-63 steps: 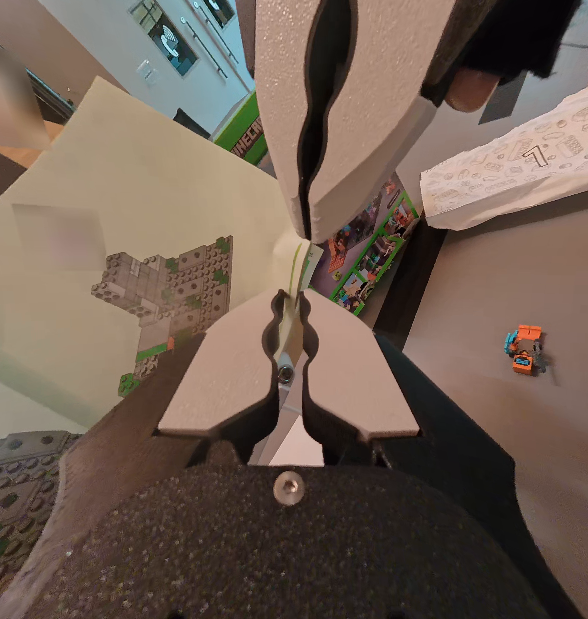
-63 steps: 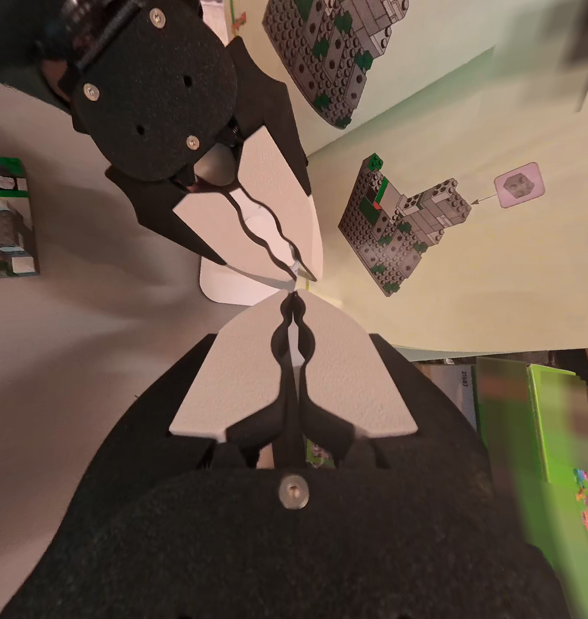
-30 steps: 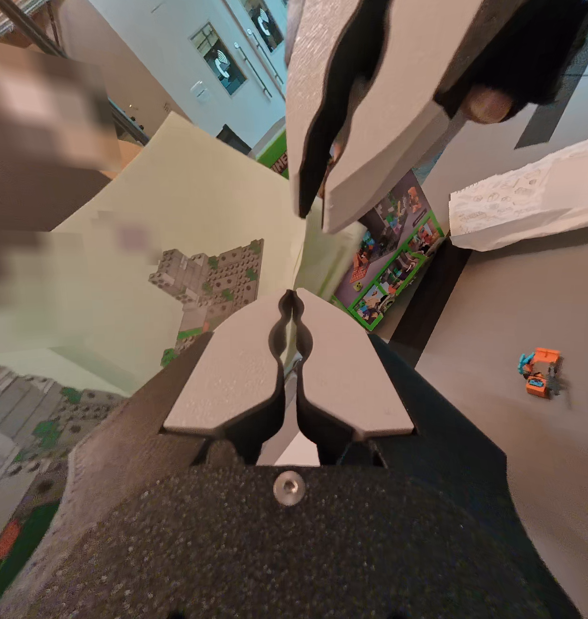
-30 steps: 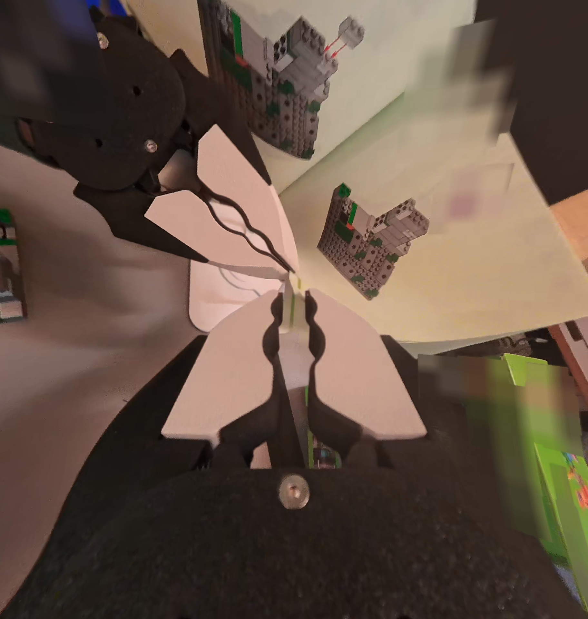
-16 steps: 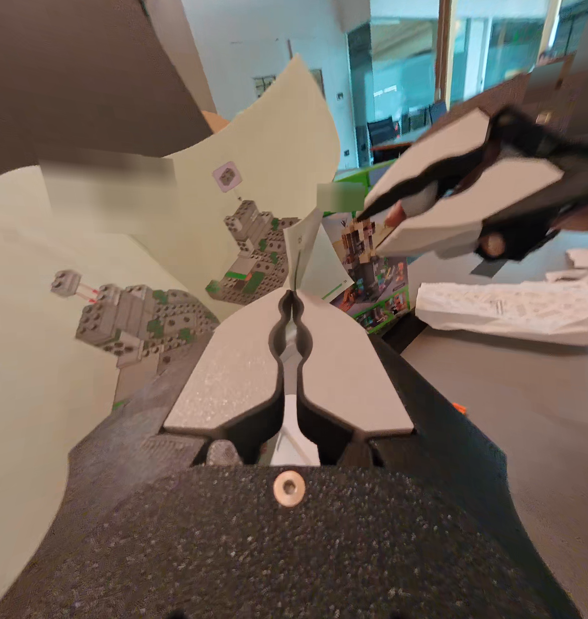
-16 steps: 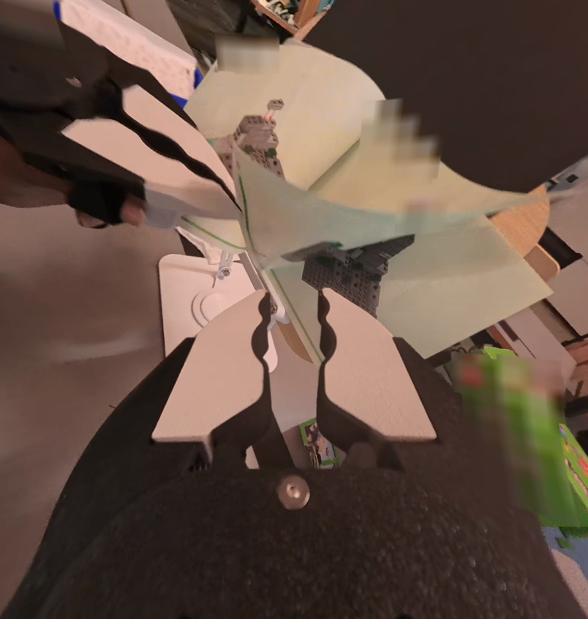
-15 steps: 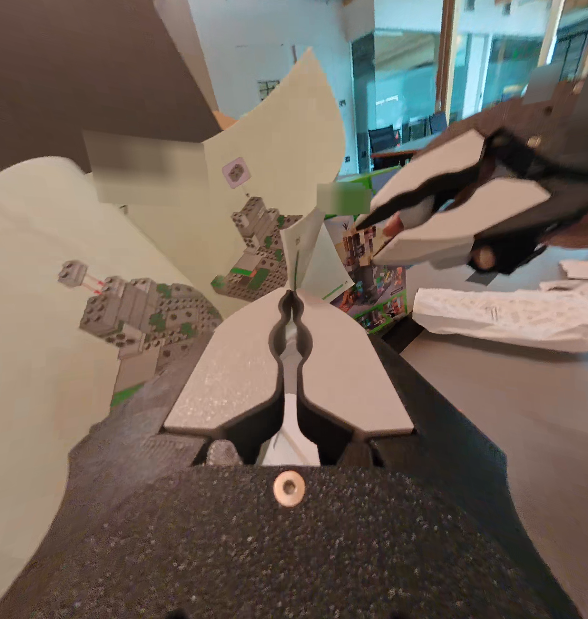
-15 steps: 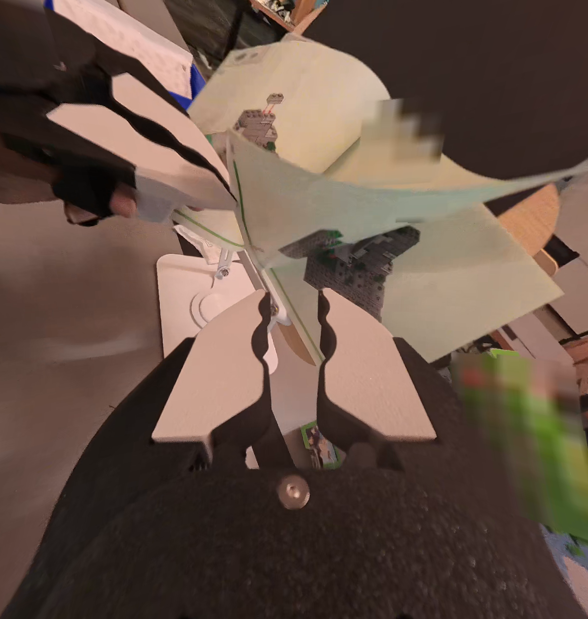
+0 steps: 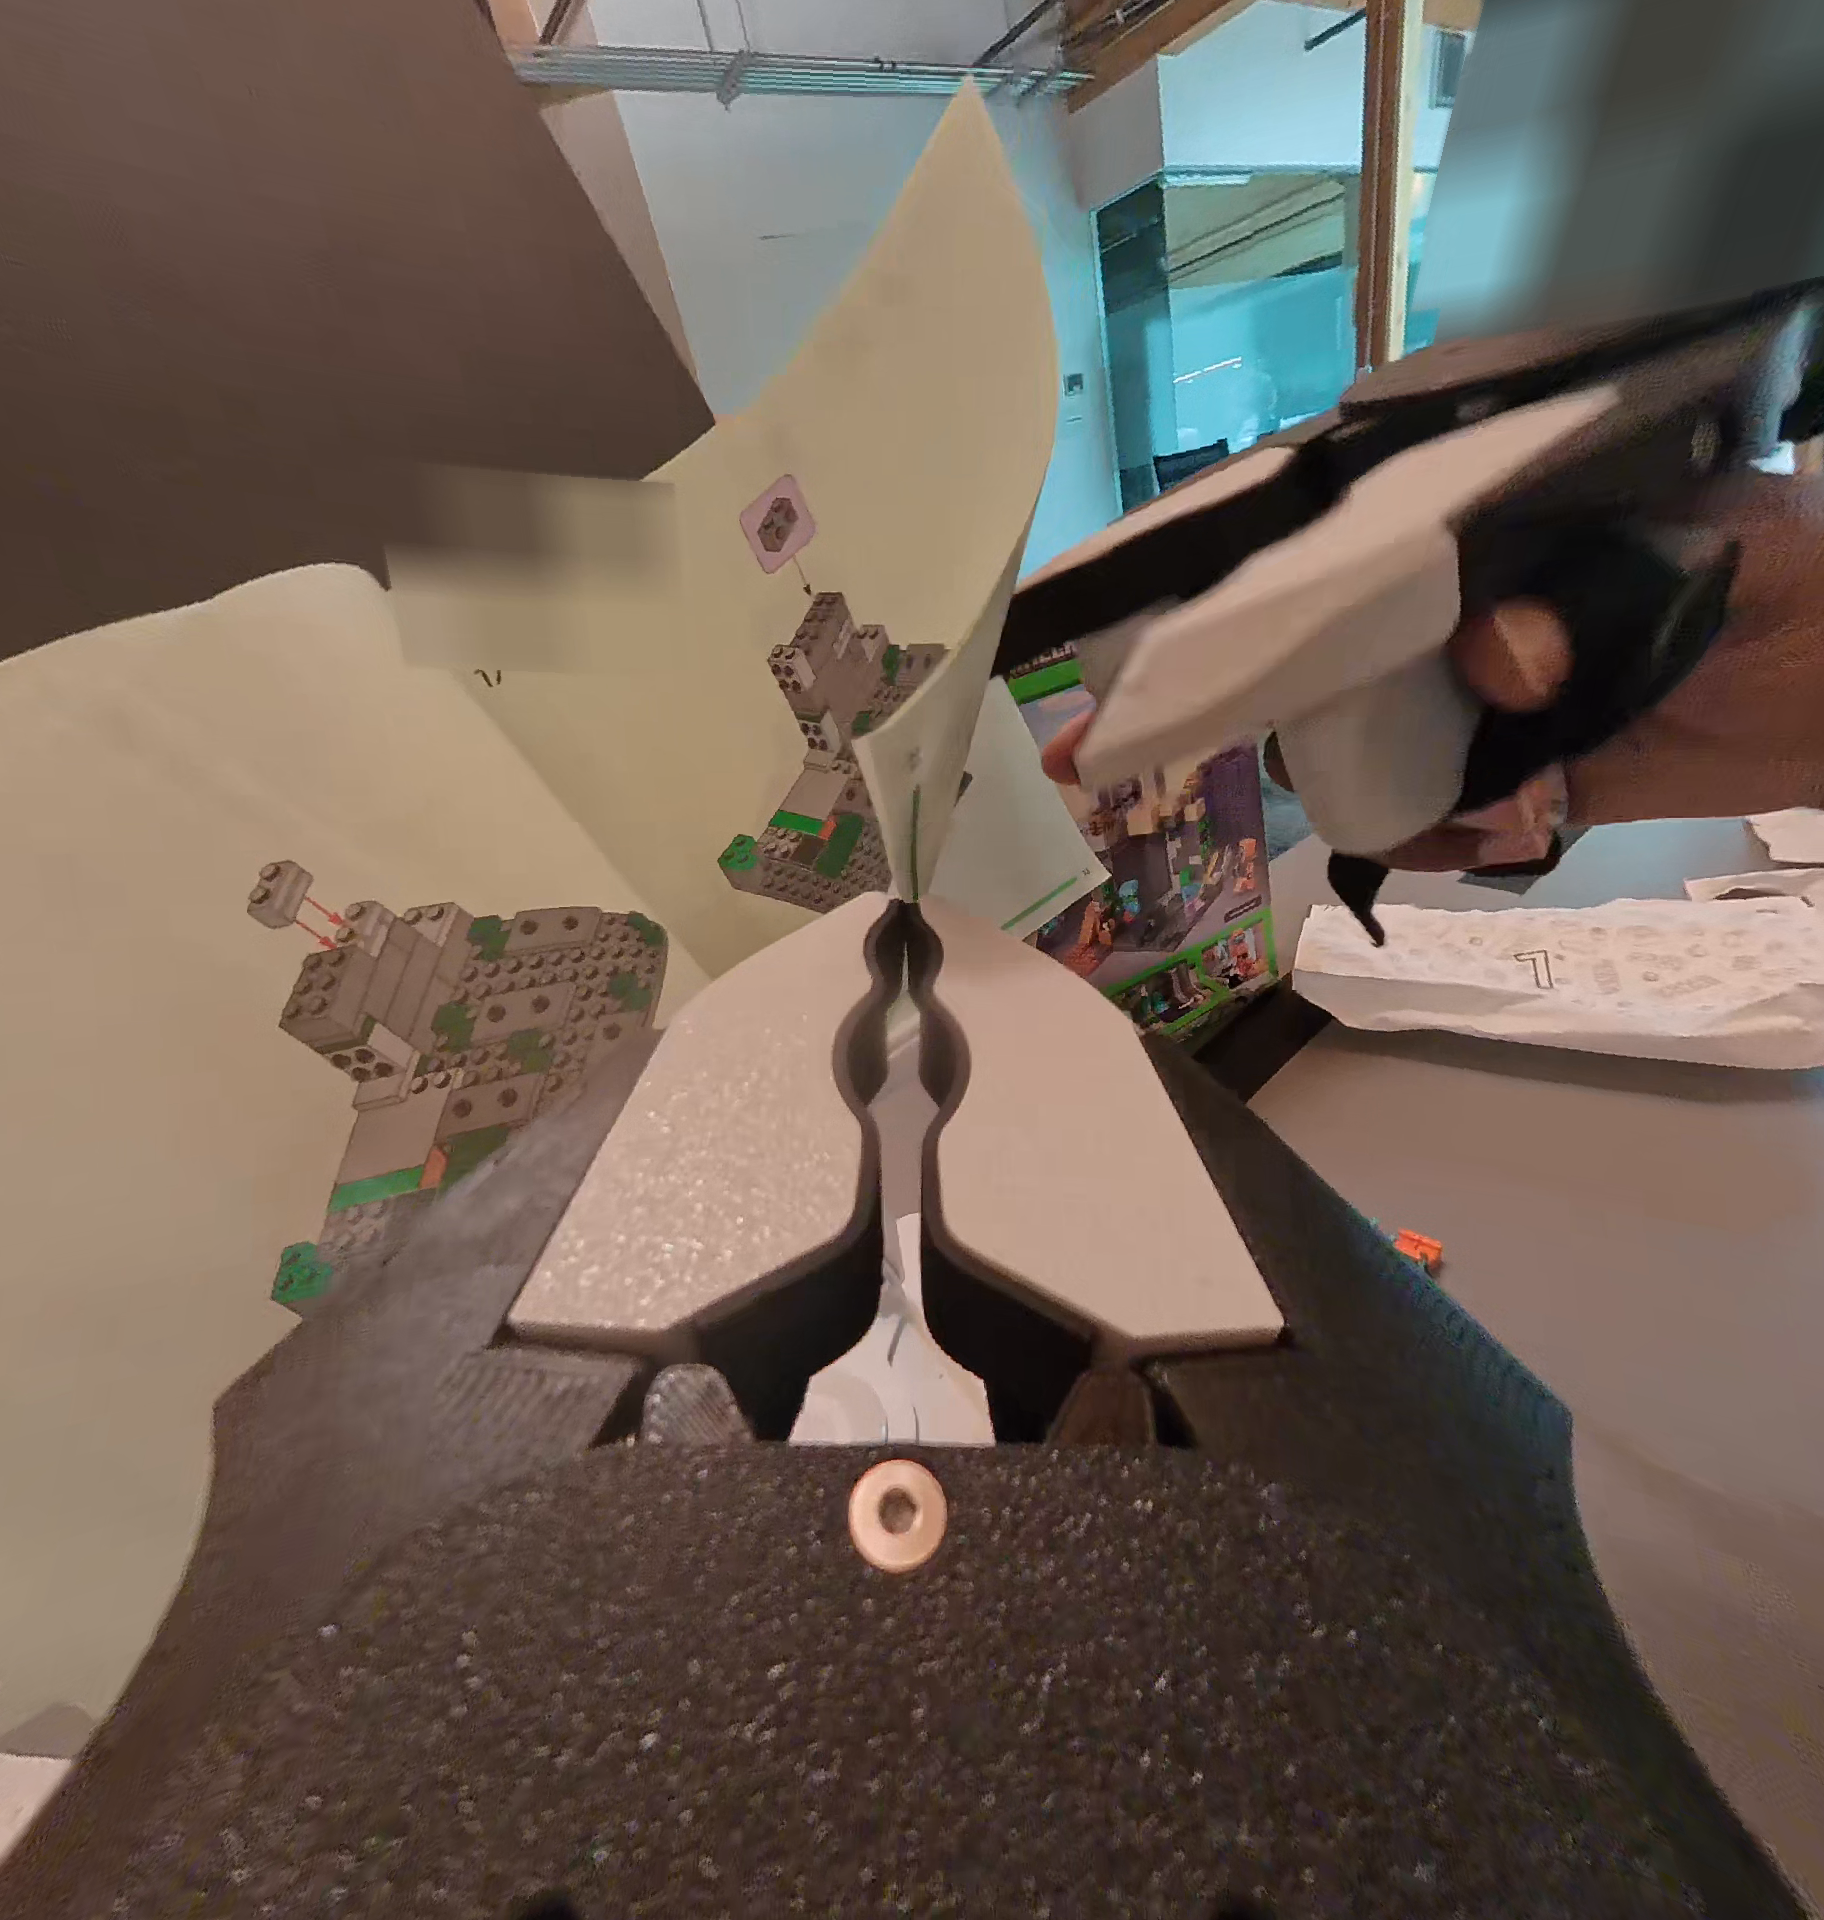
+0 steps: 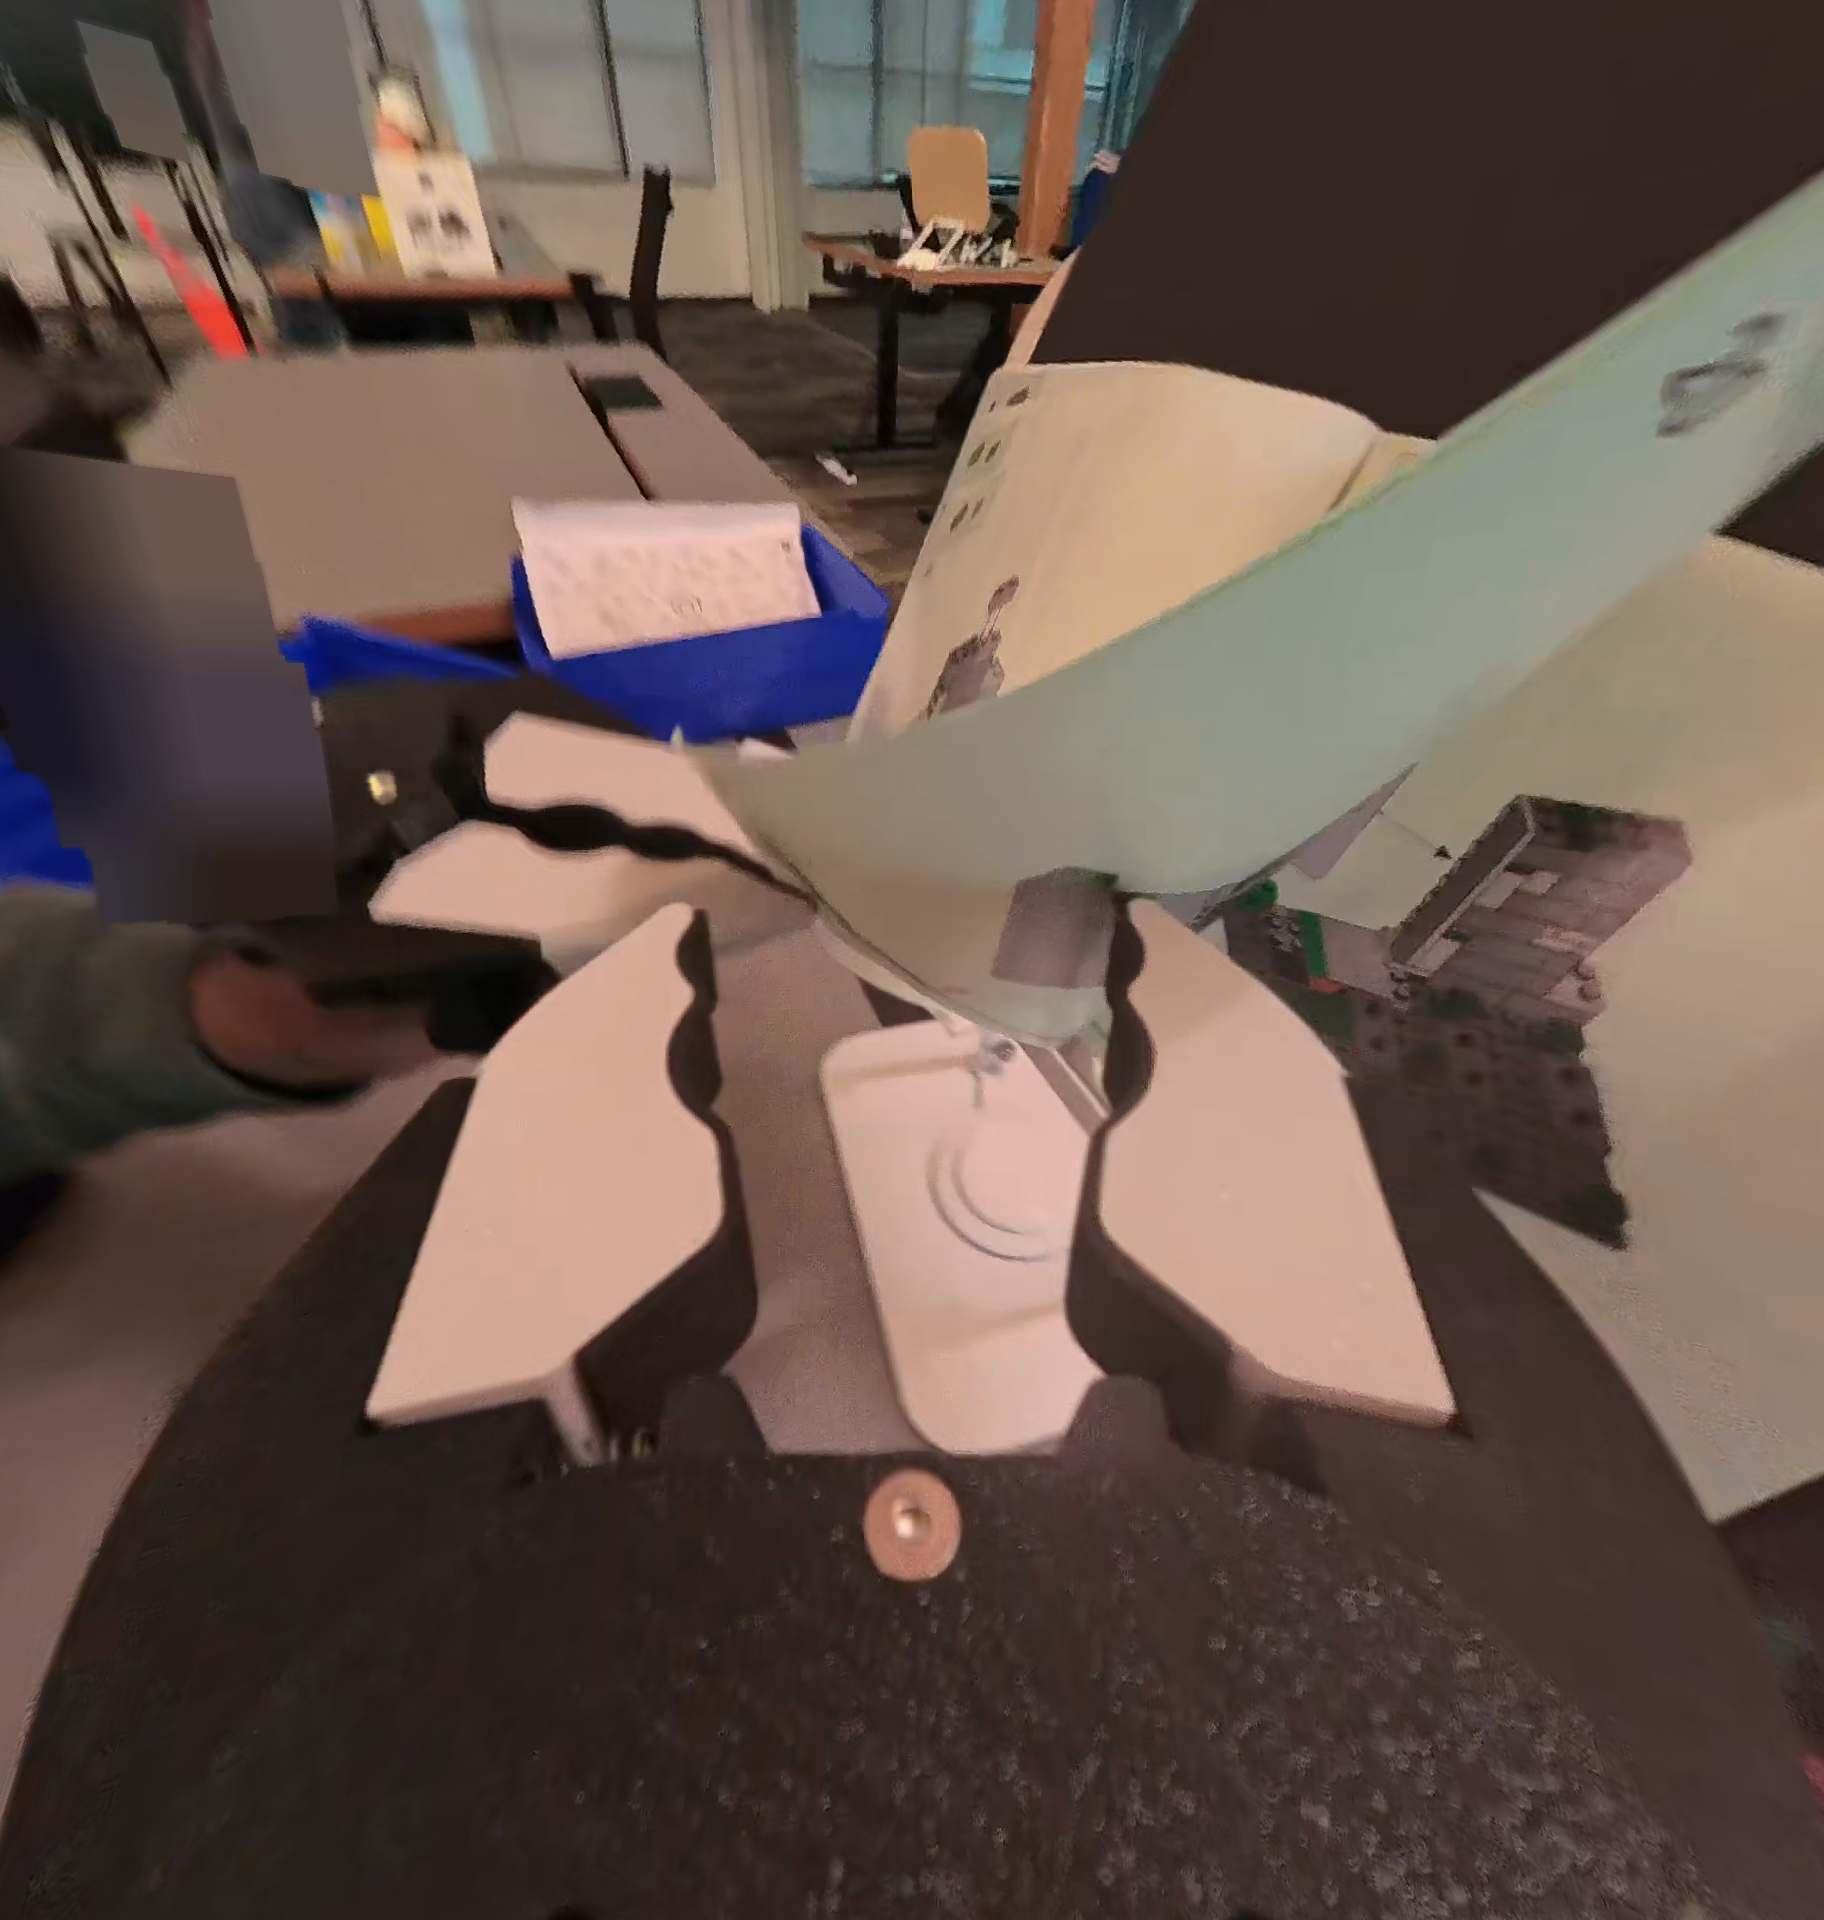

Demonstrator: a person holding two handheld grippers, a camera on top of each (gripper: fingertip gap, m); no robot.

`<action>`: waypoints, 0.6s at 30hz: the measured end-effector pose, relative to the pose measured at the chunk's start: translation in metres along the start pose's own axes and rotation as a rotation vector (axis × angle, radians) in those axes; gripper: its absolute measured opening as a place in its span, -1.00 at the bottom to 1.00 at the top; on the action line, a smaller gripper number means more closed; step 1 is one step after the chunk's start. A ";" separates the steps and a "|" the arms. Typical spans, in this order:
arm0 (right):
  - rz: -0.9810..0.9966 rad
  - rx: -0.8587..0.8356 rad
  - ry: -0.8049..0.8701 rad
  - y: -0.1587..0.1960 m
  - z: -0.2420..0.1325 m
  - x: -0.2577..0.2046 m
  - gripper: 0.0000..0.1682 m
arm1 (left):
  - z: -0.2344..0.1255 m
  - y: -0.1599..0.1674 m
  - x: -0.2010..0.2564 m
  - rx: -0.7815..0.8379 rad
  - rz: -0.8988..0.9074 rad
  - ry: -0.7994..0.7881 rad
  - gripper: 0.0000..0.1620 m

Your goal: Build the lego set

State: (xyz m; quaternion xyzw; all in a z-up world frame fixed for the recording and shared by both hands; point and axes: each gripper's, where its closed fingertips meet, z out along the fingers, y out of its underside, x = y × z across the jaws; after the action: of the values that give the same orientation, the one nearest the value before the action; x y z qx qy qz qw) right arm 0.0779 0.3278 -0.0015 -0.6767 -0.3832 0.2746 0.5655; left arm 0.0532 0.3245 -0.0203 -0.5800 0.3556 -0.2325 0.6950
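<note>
Since a couple of seconds back, the right gripper [image 10: 908, 935] has let go of the page and pulled off to the side, so its fingers [image 10: 565, 1174] now sit wide apart with nothing between them. Only the left gripper [image 9: 903, 914] has the instruction booklet [image 9: 139, 935] now: its fingers [image 9: 742, 1132] are pinched tight on the bottom corner of one pale green page [image 9: 929, 436], which curls upright in the air. That booklet is open above a white stand [image 10: 975, 1236] on the grey surface [image 9: 1614, 1299], with printed pictures of a grey and green brick build showing.

From the left wrist view, the lego box [image 9: 1168, 914] stands just behind the lifted page, and a white paper bag [image 9: 1573, 987] lies on the surface to its right. A tiny orange piece [image 9: 1419, 1247] peeks out beside the left gripper's body.

Right wrist view is blurry, but a blue bin [image 10: 700, 665] with a white bag [image 10: 659, 577] in it sits behind the left gripper. Farther out it's an office room: desks, a chair with a tan back [image 10: 949, 177], big windows and a wooden post [image 10: 1053, 114].
</note>
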 end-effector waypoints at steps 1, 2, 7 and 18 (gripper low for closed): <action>0.069 0.022 -0.005 -0.005 0.000 0.000 -0.09 | 0.000 0.000 0.002 0.002 0.015 -0.001 -1.00; 0.132 0.045 -0.004 -0.010 -0.001 0.001 -0.09 | 0.000 0.000 0.004 0.004 0.029 -0.001 -1.00; 0.244 0.091 -0.006 -0.016 -0.001 0.005 -0.52 | 0.000 0.002 0.012 -0.003 0.044 0.016 -1.00; 0.051 -0.111 -0.002 0.011 0.004 0.000 -0.73 | -0.022 0.002 0.007 -0.160 -0.102 0.172 -0.81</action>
State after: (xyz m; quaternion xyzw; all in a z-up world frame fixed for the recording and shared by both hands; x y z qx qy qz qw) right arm 0.0769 0.3296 -0.0133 -0.7161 -0.3811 0.2680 0.5197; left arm 0.0412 0.3056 -0.0253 -0.6289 0.4016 -0.2872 0.6006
